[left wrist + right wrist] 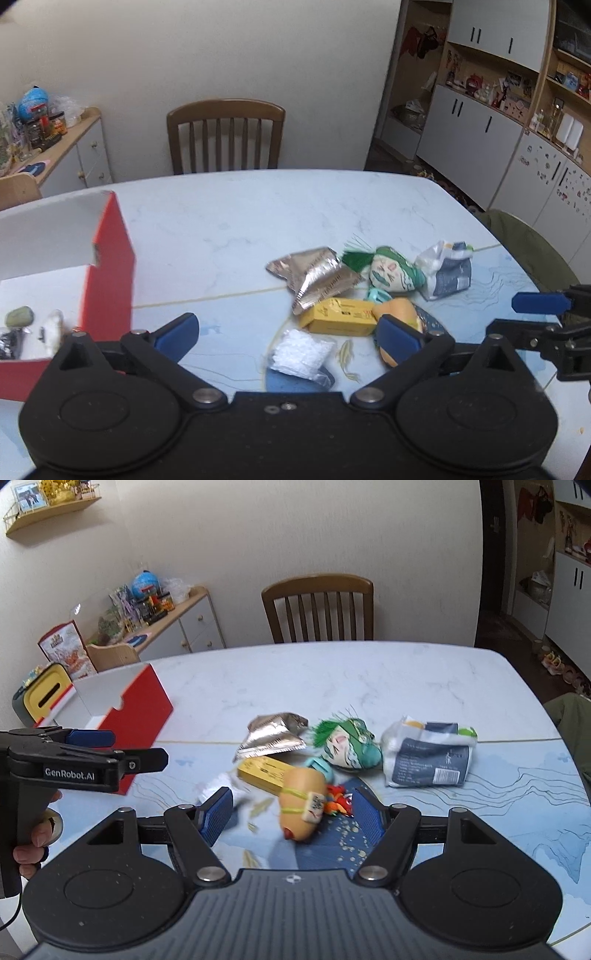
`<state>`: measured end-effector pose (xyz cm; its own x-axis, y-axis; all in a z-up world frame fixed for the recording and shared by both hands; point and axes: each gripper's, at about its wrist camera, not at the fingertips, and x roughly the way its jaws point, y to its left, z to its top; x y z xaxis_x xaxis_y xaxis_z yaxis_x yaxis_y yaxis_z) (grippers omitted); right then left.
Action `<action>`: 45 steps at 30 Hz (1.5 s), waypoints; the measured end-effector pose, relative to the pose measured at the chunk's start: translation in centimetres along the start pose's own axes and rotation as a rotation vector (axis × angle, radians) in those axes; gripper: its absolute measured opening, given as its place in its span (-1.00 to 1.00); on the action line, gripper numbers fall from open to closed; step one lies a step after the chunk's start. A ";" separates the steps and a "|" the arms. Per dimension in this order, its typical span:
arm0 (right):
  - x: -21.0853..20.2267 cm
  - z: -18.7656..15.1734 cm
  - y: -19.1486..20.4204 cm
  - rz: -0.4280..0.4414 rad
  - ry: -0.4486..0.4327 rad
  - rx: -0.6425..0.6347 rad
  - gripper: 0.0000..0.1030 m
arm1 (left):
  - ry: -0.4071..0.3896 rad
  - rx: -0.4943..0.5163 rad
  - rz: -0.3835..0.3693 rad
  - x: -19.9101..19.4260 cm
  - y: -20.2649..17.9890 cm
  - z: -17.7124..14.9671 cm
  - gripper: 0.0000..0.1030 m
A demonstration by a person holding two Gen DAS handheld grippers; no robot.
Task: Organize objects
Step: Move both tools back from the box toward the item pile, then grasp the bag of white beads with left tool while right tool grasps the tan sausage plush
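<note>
The orange toy [301, 805] lies between the wide-open, empty fingers of the right gripper [291, 816] — its long axis running near to far. The left gripper [286, 338], also open and empty, hovers nearer the red box [110, 266] at the left.

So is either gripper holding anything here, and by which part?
Nothing is held. The left gripper and right gripper are both open; the orange toy lies on the table between the right one's fingers, ungripped.
</note>
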<state>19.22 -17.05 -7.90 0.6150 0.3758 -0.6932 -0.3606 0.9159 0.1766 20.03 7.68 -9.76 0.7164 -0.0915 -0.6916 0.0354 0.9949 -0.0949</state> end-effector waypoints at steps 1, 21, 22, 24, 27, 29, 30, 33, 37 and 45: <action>0.4 -0.1 -0.2 -0.001 0.007 0.000 0.37 | 0.005 0.007 0.001 0.5 -0.2 -0.3 0.99; 8.1 -0.6 -2.3 0.007 0.143 0.041 0.37 | 0.091 0.072 -0.028 8.1 -1.1 -2.9 0.99; 8.4 -0.6 -2.4 0.006 0.149 0.042 0.37 | 0.095 0.081 -0.028 8.4 -1.1 -3.0 0.99; 9.0 -0.6 -2.4 0.008 0.160 0.046 0.37 | 0.101 0.096 -0.025 8.9 -1.1 -3.1 0.99; 9.8 -0.5 -2.2 0.011 0.172 0.051 0.37 | 0.107 0.111 -0.027 9.4 -1.0 -3.2 0.95; 10.3 -0.5 -2.1 0.017 0.181 0.051 0.37 | 0.110 0.118 -0.032 9.7 -1.0 -3.1 0.91; 10.6 -0.5 -2.0 0.017 0.184 0.049 0.37 | 0.112 0.122 -0.037 9.8 -0.9 -3.1 0.87; 11.0 -0.4 -1.6 0.024 0.189 0.040 0.34 | 0.112 0.139 -0.046 10.0 -1.0 -3.0 0.77; 11.3 -0.4 -1.2 0.032 0.192 0.032 0.20 | 0.118 0.155 -0.058 10.2 -1.1 -3.0 0.58; 11.6 -0.4 -1.0 0.025 0.197 0.031 -0.04 | 0.142 0.163 -0.056 10.6 -1.3 -3.1 0.18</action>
<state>26.45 -13.63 -16.39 0.4562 0.3663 -0.8110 -0.3504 0.9117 0.2146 25.44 5.28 -19.16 0.6054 -0.1401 -0.7835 0.1928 0.9809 -0.0264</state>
